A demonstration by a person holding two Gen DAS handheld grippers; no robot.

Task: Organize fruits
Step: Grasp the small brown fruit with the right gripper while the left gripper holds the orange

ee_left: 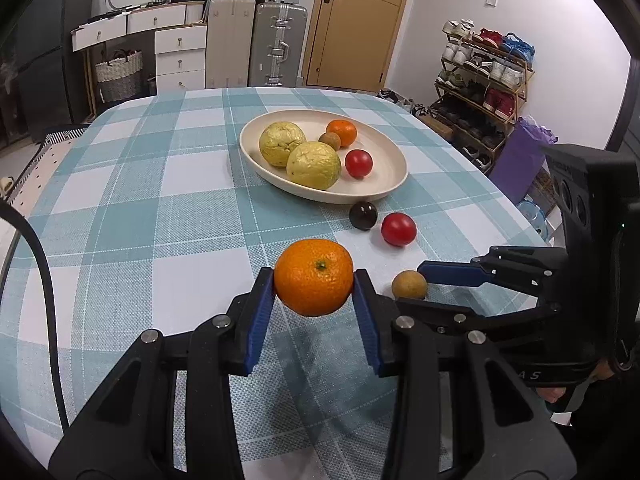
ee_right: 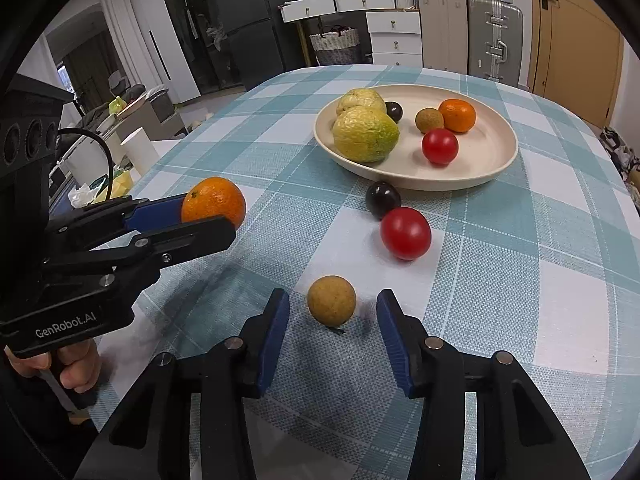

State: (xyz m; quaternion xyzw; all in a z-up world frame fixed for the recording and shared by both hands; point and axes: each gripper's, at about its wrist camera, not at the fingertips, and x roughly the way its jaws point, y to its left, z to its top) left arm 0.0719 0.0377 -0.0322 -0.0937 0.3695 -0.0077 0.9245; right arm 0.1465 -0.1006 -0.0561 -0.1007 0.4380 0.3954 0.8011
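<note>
My left gripper is shut on a large orange and holds it above the checked tablecloth; the orange also shows in the right wrist view. My right gripper is open, its fingers either side of a small brown fruit on the cloth, not touching it. A red tomato and a dark plum lie on the cloth in front of the cream bowl. The bowl holds two yellow-green fruits, a small orange, a brown fruit, a tomato and a dark fruit.
The round table has a teal and white checked cloth. Behind it stand white drawers, suitcases, a door and a shoe rack. A cable hangs at the left.
</note>
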